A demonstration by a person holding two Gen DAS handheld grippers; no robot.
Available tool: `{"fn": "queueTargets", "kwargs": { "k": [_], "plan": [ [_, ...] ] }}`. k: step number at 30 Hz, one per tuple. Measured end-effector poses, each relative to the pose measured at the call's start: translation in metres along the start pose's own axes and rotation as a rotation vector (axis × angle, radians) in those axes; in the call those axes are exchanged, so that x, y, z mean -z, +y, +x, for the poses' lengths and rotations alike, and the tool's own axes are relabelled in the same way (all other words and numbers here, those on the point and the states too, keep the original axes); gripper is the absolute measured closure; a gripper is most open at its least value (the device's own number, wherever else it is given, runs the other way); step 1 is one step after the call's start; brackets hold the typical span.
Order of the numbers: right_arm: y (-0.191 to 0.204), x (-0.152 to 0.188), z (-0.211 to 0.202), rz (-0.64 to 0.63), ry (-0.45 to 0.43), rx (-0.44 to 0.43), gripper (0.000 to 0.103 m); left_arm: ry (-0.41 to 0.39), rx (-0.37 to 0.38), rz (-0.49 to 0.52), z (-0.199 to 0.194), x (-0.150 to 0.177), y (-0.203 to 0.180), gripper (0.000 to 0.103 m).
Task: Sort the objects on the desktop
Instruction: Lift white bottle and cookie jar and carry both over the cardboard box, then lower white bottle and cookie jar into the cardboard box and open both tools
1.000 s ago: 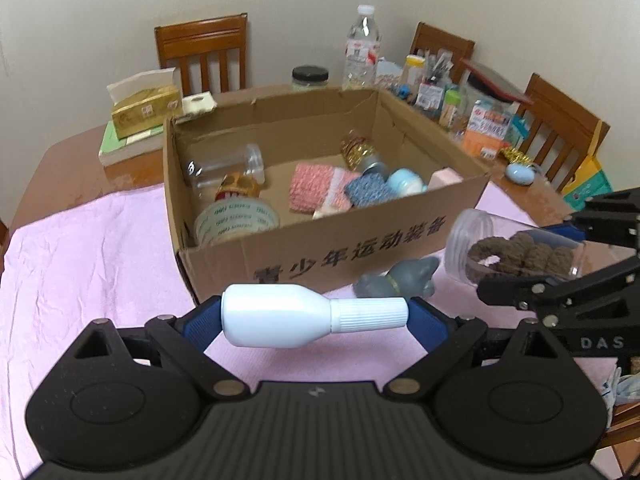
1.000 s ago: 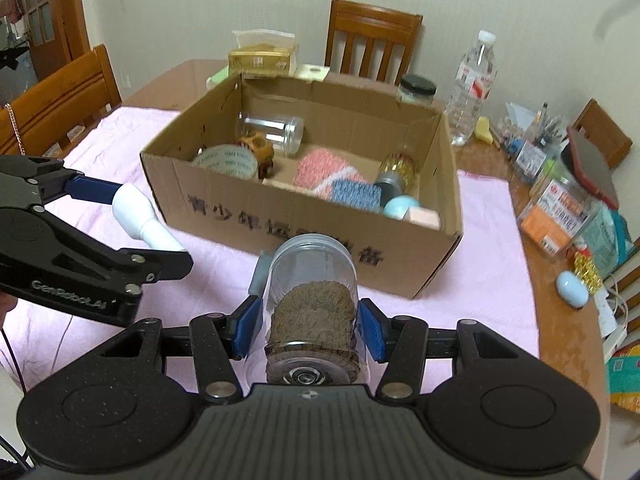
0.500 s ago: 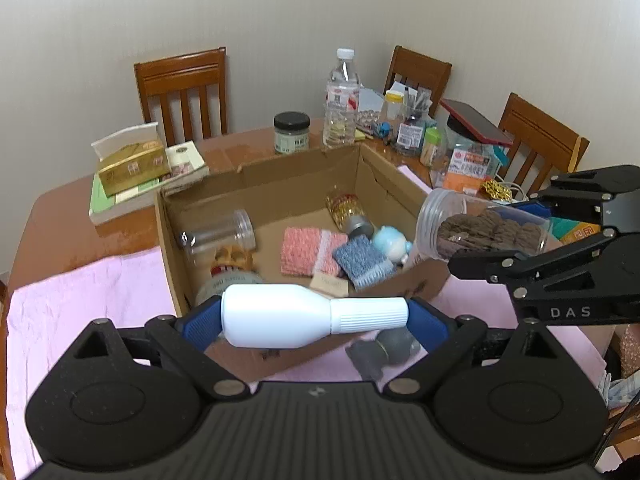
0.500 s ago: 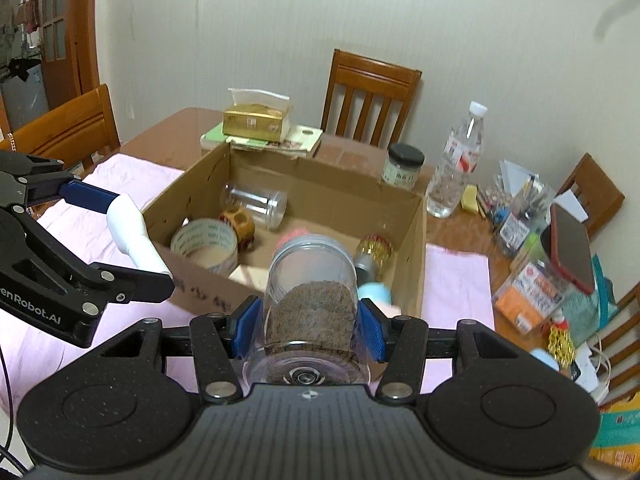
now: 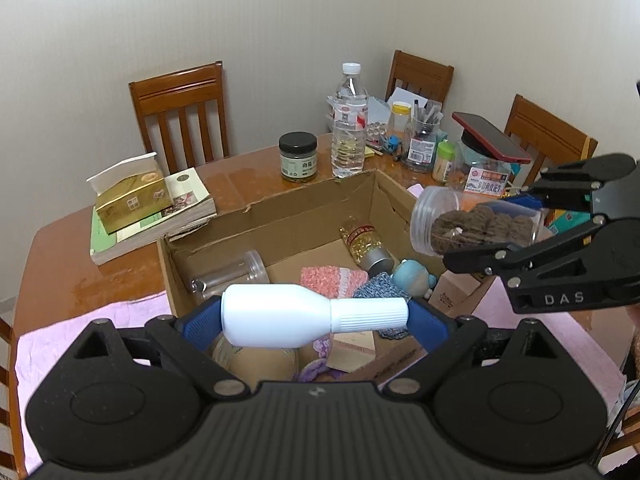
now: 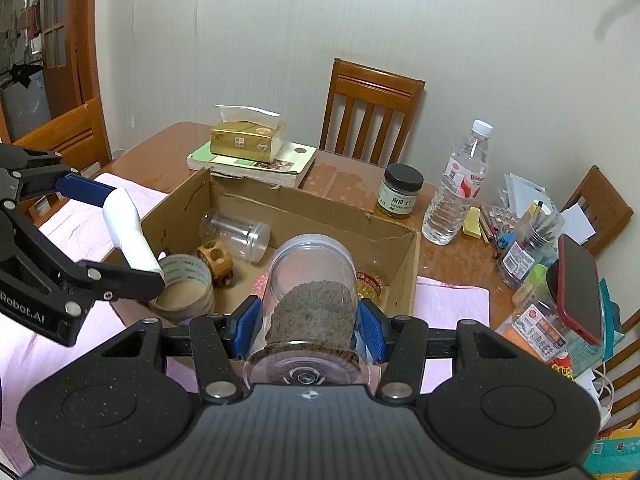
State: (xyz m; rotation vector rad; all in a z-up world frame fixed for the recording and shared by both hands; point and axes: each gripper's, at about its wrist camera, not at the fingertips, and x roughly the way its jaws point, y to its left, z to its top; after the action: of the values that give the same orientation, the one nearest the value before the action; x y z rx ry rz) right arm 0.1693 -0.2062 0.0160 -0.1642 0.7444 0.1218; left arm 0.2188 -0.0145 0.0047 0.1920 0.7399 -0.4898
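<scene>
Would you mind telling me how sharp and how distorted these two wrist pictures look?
Left wrist view: sharp, strong fisheye bending, dark corners, soft glare on the table. Right wrist view: equally sharp, the wall curves, and the clear jar blurs slightly near the lens.

A gold tissue box (image 5: pixel 130 198) rests on stacked books (image 5: pixel 152 220) at the tabletop's (image 5: pixel 80 276) far edge, near a water bottle (image 5: pixel 350 120) and wooden chairs (image 5: pixel 182 114).

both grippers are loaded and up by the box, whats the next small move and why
Probably lower the left gripper a little and release: its white bottle hangs over the cardboard box above the tape roll. The right gripper holds the clear jar over the box too.
</scene>
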Motion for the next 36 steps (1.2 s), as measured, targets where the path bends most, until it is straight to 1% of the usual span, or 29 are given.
{"fn": "queueTargets", "kwargs": {
  "k": [10, 21, 24, 30, 36],
  "plan": [
    [-0.014, -0.01, 0.01, 0.003, 0.0, -0.009, 0.045, 0.033, 0.027, 0.026, 0.026, -0.016, -0.001, 0.007],
    [-0.027, -0.013, 0.012, 0.008, 0.004, 0.008, 0.045, 0.05, 0.024, 0.058, 0.053, -0.023, -0.006, 0.007],
    [-0.031, -0.012, 0.013, 0.013, 0.007, 0.015, 0.045, 0.055, 0.034, 0.06, 0.059, -0.025, -0.007, 0.007],
    [-0.036, -0.012, 0.019, 0.023, 0.021, 0.016, 0.045, 0.084, 0.019, 0.038, 0.069, -0.022, -0.006, 0.007],
    [-0.038, -0.015, 0.026, 0.024, 0.029, 0.01, 0.045, 0.08, 0.02, 0.05, 0.072, -0.022, -0.004, 0.006]
  ]
}}
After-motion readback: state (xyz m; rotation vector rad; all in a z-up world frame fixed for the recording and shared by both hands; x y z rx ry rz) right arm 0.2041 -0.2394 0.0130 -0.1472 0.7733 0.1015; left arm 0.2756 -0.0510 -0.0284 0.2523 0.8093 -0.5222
